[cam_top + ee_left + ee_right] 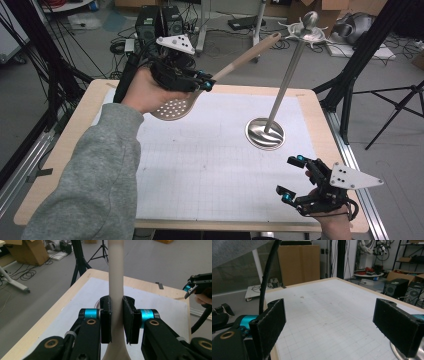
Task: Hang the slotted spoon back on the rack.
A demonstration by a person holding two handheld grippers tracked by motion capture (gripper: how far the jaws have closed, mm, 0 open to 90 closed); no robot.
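Note:
A skimmer spoon with a perforated metal head (172, 108) and a long beige handle (247, 54) hangs tilted above the table's back left. My left gripper (205, 82) is shut on the handle just above the head. In the left gripper view the black pads (106, 315) press on both sides of the beige handle (115, 270). A metal stand rises from a round base (265, 134) to a hooked top (306, 30), right of the spoon. My right gripper (291, 177) stands open near the front right edge, with nothing between its pads (272, 325).
A white gridded mat (215, 165) covers the wooden table (65, 150). A grey sleeve (95, 175) reaches across the left side. Speakers, cables and tripod legs (395, 110) stand on the floor around the table. The stand's base edge (397, 352) lies close by the right gripper's pad.

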